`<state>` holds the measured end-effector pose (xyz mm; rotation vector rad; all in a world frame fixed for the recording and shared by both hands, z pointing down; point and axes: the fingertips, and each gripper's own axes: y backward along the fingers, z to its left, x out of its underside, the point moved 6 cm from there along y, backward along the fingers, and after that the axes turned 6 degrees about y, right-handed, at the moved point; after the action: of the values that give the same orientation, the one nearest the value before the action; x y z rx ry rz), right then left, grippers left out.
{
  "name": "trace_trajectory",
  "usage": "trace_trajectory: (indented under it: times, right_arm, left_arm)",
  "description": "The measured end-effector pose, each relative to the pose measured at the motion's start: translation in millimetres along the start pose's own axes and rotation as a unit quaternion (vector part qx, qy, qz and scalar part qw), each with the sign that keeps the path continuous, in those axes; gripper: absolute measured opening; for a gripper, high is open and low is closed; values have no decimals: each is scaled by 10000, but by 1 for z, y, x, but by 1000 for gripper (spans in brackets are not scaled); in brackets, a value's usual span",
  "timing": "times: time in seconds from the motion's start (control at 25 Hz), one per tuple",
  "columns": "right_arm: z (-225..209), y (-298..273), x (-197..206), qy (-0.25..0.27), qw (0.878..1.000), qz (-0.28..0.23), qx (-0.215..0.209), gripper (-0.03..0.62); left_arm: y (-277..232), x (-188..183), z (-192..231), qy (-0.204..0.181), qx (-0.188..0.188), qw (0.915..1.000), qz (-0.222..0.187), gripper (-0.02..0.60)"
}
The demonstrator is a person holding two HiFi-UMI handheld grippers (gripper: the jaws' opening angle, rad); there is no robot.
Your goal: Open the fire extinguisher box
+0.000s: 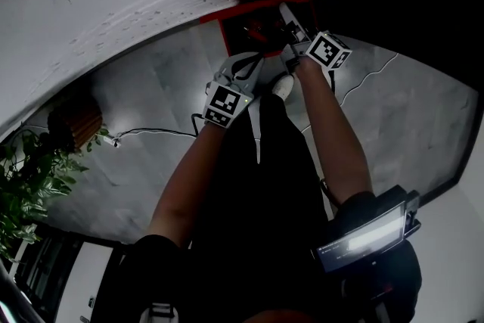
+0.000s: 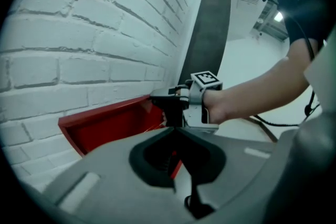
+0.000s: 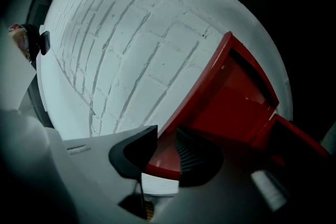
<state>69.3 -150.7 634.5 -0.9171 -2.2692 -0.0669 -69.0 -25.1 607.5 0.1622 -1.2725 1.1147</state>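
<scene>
Pinching near red edge of fire extinguisher box (image 3: 231,102): right gripper (image 3: 163,153) | left gripper (image 2: 176,134): fingers (image 2: 143,159) pressed together, empty, near box

Red wall-mounted box (image 3: 231,107) (open)

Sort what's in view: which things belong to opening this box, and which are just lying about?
Job: red box; right claw, closed on its edge; left claw.
Lying about: plant; floor cable.
</scene>
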Motion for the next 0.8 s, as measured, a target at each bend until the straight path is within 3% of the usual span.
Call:
trace_trajectory:
  times: [0.32, 0.6, 0.8]
  right_arm:
    - [-9, -16, -24, 280, 9994, -147, 144, 213]
    - [5, -1, -38, 663, 9977, -14, -120, 201]
    - [40, 17, -55, 1304, 9892, 168, -651, 129]
  left_arm:
    - [3, 4, 4, 19, 31, 10000, 40, 0]
    - [2, -14, 2, -56, -9, 10000, -71, 0]
    - [3, -42, -7, -223, -54, 9995, -205, 0]
